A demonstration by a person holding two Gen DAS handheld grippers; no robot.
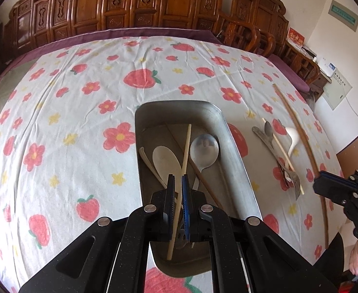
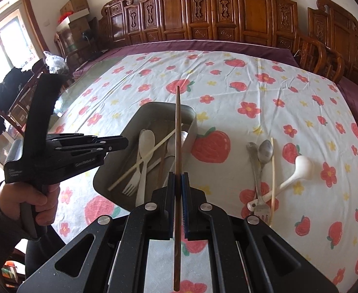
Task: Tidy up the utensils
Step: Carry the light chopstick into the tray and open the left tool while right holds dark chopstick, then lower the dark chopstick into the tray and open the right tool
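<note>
A metal tray on the flowered cloth holds a white spoon, a metal spoon, a fork and a light chopstick. My left gripper is shut and hangs over the tray's near half. That light chopstick shows in line with its slit. In the right wrist view its tips stand clear above the chopstick. My right gripper is shut on a long brown chopstick that points out over the tray's right side.
To the right of the tray lie metal spoons, a fork, a light chopstick and a white ladle spoon. Carved wooden chairs line the far edge. A person's hand holds the left gripper.
</note>
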